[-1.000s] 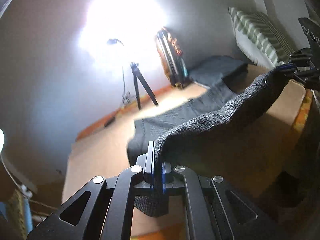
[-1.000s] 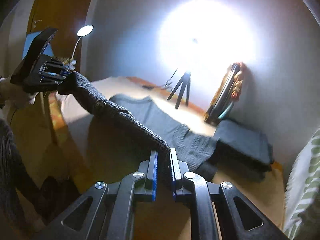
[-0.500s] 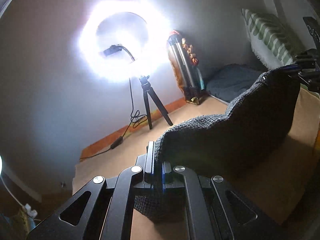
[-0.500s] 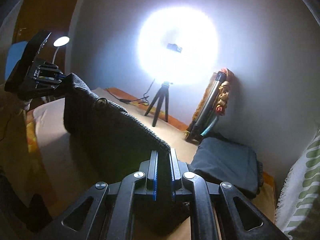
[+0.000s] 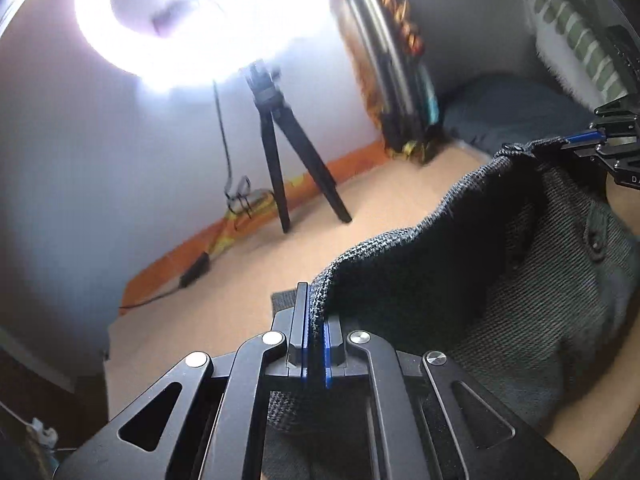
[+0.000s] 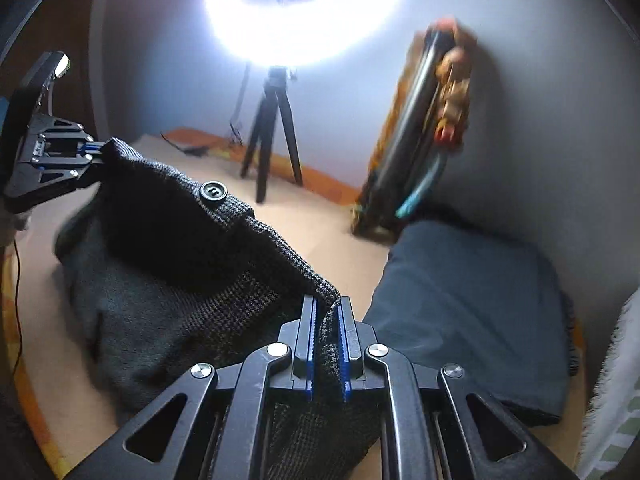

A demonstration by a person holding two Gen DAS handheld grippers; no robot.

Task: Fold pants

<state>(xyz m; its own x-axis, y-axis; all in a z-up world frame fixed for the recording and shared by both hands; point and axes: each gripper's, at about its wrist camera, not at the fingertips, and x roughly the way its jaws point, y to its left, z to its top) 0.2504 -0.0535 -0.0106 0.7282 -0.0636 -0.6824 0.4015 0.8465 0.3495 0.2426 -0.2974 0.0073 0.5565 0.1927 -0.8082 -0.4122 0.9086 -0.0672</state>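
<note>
Dark grey woven pants hang between my two grippers by the waistband, a black button showing on it. My left gripper is shut on one end of the waistband; it also shows in the right wrist view. My right gripper grips the other end, its jaws slightly apart with the cloth between them; it also shows in the left wrist view. The pants sag in folds onto the tan bed surface below.
A bright ring light on a black tripod stands at the far wall with a cable beside it. A rolled patterned object leans on the wall. Folded dark clothes lie at the right. A striped pillow is far right.
Both grippers have moved forward toward the wall and lower with the waistband. The pants have gone from stretched out along the bed to bunched in folds under the waistband.
</note>
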